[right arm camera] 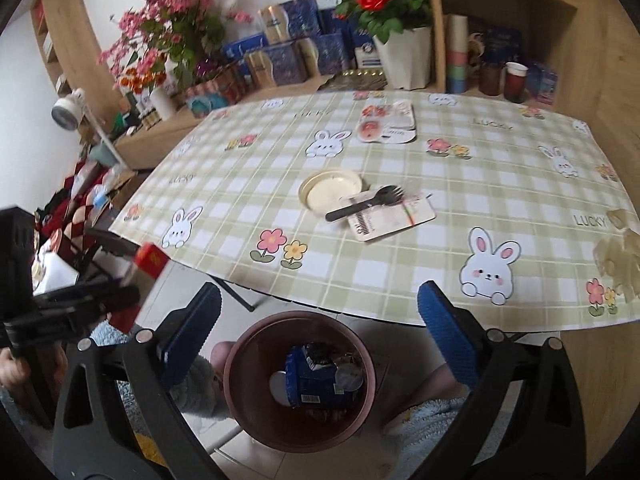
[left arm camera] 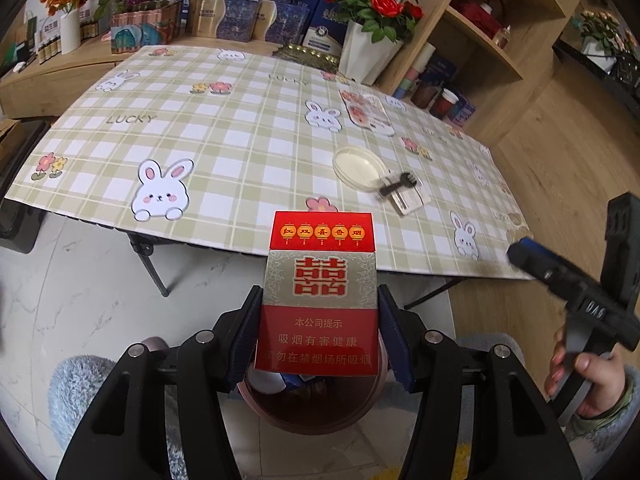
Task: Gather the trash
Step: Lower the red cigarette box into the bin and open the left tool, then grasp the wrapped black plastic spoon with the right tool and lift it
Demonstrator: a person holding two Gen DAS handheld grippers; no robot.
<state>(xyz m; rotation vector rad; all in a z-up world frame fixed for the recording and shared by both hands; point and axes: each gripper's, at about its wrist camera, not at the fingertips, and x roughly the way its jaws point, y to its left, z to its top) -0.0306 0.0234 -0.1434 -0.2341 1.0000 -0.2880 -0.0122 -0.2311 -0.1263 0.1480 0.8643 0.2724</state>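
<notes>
Red cigarette pack (left arm camera: 318, 300), clenched by left gripper (left arm camera: 318, 336) above the bin (right arm camera: 298, 380), could bounce out; right gripper (right arm camera: 320, 336) gapes empty.

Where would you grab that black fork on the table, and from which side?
Probably by the handle. The black fork lies flat, its tines resting on the flat wrapper and its middle touching the round lid, while the handle end points left onto bare tablecloth. The open right hand-held gripper could come from above, fingers either side of that narrow handle.
</notes>
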